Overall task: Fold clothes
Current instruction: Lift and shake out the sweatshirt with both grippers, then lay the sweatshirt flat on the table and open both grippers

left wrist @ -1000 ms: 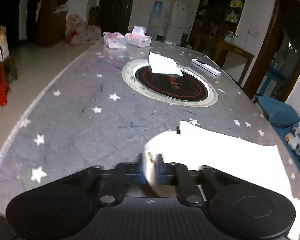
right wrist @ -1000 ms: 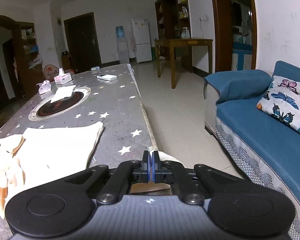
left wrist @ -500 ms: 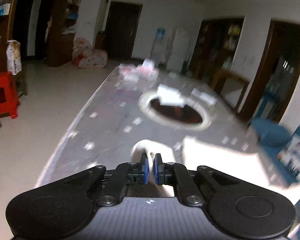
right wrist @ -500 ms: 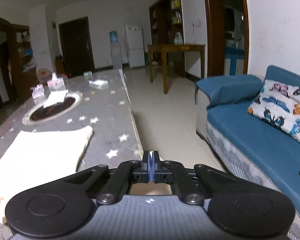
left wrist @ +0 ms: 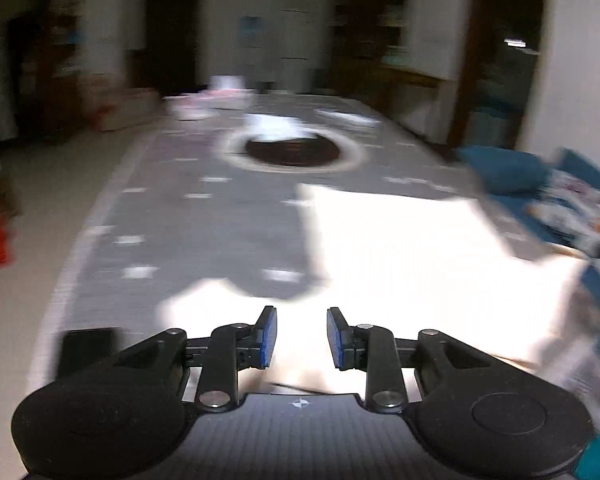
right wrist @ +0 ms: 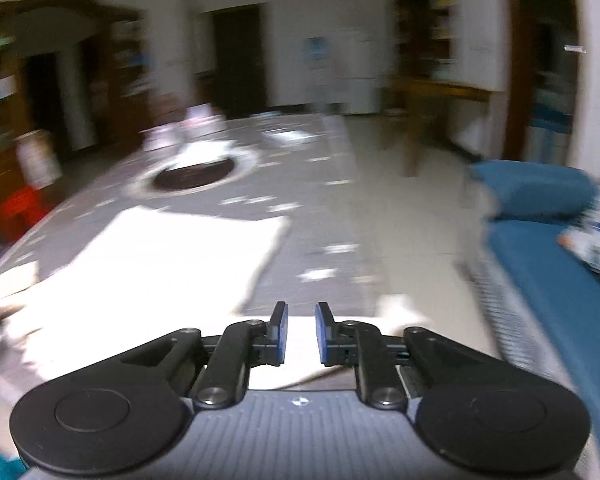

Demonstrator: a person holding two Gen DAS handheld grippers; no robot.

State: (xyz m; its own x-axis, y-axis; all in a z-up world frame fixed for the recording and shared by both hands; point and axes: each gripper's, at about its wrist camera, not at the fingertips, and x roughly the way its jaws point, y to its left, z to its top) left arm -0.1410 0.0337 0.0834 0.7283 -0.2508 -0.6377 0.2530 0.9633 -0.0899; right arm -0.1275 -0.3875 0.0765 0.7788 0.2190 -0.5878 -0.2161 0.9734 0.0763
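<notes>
On the grey, star-patterned table [left wrist: 188,232], seen from the left wrist camera, a white garment [left wrist: 400,256] lies spread flat across the near right part of the top, its far edge short of the round dark hotplate [left wrist: 292,151] set into the middle. A narrower white flap reaches left along the near edge, under the left gripper [left wrist: 301,337]. The whole view is smeared by motion blur, so folds and seams cannot be made out. The left gripper hangs low over that near flap, its blue-padded fingers spread wide with nothing between them. Half a second ago the same fingers were pinched on a bit of the cloth; now they have let it go.

From the right wrist camera, the garment [right wrist: 160,264] shows as a bright white sheet on the near left of the table [right wrist: 300,184], with the hotplate [right wrist: 194,174] beyond it and a blue sofa [right wrist: 540,248] off to the right. The right gripper [right wrist: 301,333] sits just above the near edge of the cloth, fingers parted by a clear gap and holding nothing. Half a second earlier they were pressed together; the cloth now lies flatter on the table.
</notes>
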